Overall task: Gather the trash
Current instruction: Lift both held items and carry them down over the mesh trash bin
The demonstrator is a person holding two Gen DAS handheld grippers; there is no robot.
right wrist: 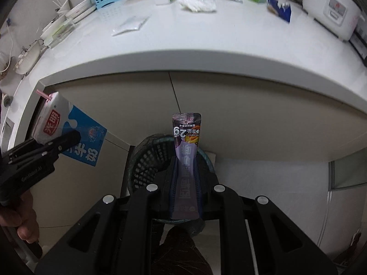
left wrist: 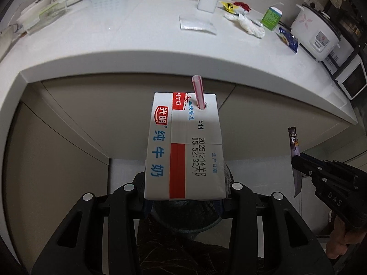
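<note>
Two grips: left hand-held gripper (left wrist: 183, 190) pinching milk carton (left wrist: 183, 146), right hand-held gripper (right wrist: 184, 183) pinching purple sachet (right wrist: 186, 160)

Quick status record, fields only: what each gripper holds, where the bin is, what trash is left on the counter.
left gripper: shut on milk carton, straw in its hole
right gripper: shut on purple sachet
bin: dark mesh basket on the floor, below both grippers, in front of the cabinet
left on counter: green carton, blue wrapper, crumpled white plastic, yellow wrapper, flat clear packet
</note>
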